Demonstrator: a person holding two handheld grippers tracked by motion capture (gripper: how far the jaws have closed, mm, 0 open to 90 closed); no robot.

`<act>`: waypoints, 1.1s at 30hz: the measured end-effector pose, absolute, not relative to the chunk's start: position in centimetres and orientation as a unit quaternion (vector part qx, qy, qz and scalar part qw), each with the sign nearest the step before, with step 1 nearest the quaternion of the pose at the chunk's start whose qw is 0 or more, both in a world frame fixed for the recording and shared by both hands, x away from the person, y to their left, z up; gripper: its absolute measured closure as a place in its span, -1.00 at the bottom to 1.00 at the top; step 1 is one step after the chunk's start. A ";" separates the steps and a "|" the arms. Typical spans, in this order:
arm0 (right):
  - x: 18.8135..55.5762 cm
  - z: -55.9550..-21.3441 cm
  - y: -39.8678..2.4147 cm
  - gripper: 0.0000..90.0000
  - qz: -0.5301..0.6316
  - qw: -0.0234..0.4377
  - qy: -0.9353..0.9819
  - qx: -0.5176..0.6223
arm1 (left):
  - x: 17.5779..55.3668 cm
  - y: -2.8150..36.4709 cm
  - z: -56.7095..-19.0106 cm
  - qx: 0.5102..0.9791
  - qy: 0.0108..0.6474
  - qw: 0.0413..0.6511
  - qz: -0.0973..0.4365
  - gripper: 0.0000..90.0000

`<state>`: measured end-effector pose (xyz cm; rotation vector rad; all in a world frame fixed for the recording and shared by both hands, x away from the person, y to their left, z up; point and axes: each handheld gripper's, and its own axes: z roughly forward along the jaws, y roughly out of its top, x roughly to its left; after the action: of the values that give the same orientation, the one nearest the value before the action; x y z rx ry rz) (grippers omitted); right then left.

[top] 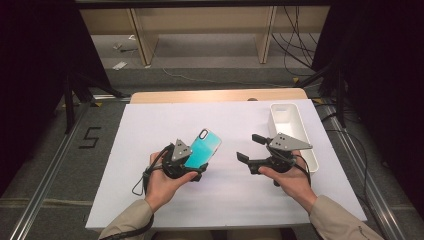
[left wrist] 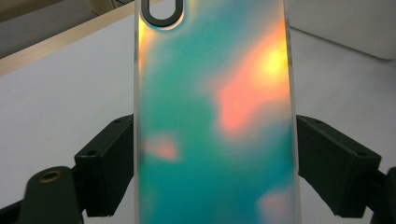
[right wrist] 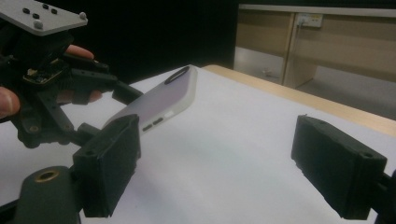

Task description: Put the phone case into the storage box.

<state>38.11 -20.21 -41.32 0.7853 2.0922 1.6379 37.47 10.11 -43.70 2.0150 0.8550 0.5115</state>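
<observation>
A phone case [top: 206, 145] with a shimmering teal and orange back and a camera cutout at its far end is held over the white sheet, tilted up to the right. My left gripper [top: 196, 164] is shut on its near end. In the left gripper view the two black pads press on the long edges of the case [left wrist: 215, 116]. My right gripper [top: 250, 148] is to the right of it, open and pointing left, with nothing between its jaws. From the right gripper [right wrist: 233, 163], the case [right wrist: 159, 100] shows side-on, beyond the left jaw.
A white sheet [top: 150, 125] covers the wooden table [top: 215, 95]. A long white tray [top: 296, 116] stands at the right edge, close behind the right hand. Dark frame posts and cables lie beyond the table.
</observation>
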 end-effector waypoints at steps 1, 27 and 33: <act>38.2 -41.3 -20.1 -0.64 0.581 0.184 0.743 0.278 | 37.5 10.0 -43.7 0.809 0.340 0.433 0.206 -0.63; 39.1 -41.4 -18.2 -0.63 0.580 0.176 0.746 0.275 | 36.9 7.3 -43.7 0.820 0.304 0.440 0.203 -0.63; 39.5 -41.6 -18.0 -0.61 0.576 0.174 0.748 0.280 | 36.8 6.8 -43.8 0.823 0.300 0.440 0.201 -0.63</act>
<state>39.45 -17.95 -41.57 0.7930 2.1210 1.6346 36.83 6.81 -43.76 2.0433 0.7443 0.5001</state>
